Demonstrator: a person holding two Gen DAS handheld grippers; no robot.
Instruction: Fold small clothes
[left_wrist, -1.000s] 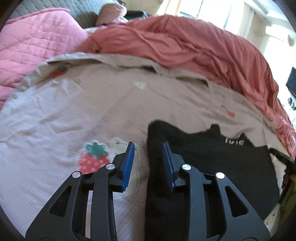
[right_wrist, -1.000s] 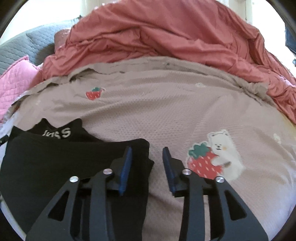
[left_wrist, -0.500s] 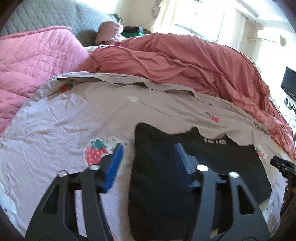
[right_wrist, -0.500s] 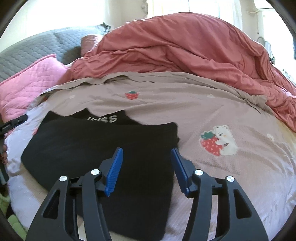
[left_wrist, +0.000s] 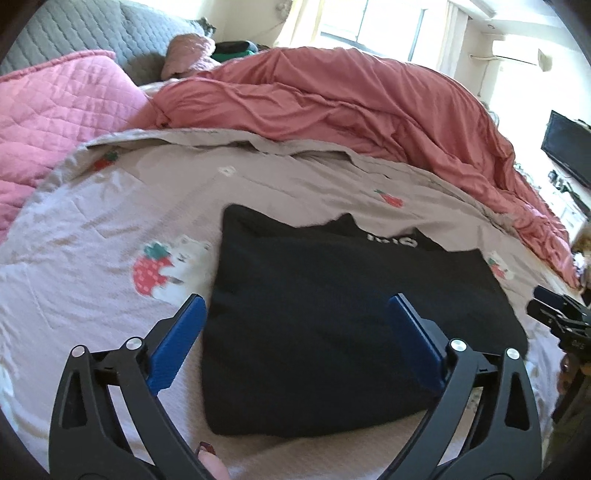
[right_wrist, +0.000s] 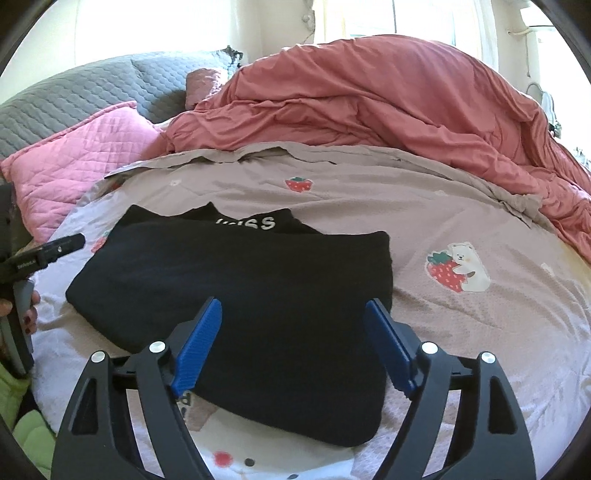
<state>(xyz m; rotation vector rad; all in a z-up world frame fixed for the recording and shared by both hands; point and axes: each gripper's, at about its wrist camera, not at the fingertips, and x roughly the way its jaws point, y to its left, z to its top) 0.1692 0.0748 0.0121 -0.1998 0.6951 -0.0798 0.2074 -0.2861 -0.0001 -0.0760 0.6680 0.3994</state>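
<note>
So there's a black garment (left_wrist: 332, 295) lying folded into a chunky rectangle on the bed, sitting on a beige sheet (left_wrist: 110, 206) printed with strawberries and little bears. White lettering shows on a strip at its far edge, too cut off to read properly. The person is holding a claw tool in each hand over the near side of it. The left gripper (left_wrist: 297, 314) has its jaws spread really wide, having just been opening up, and its blue pads (left_wrist: 177, 343) aren't pressing on anything: one hangs over the bare sheet just left of the garment's left edge, the other over the black fabric, so the cloth is sort of under the gap but not clamped. The right gripper (right_wrist: 293, 314) is the same deal, jaws just opened out wide, both blue pads over the black cloth near its right end, gripping nothing. In the right wrist view you can spot the other tool poking in at the far left with fingers with dark nail polish on it. Beyond the garment, at the far side of the bed, there's a big rumpled salmon-red duvet (left_wrist: 351, 99), and off to the far left a pink quilted pillow (left_wrist: 55, 110) with a grey quilted headboard (right_wrist: 92, 96) behind it.
</note>
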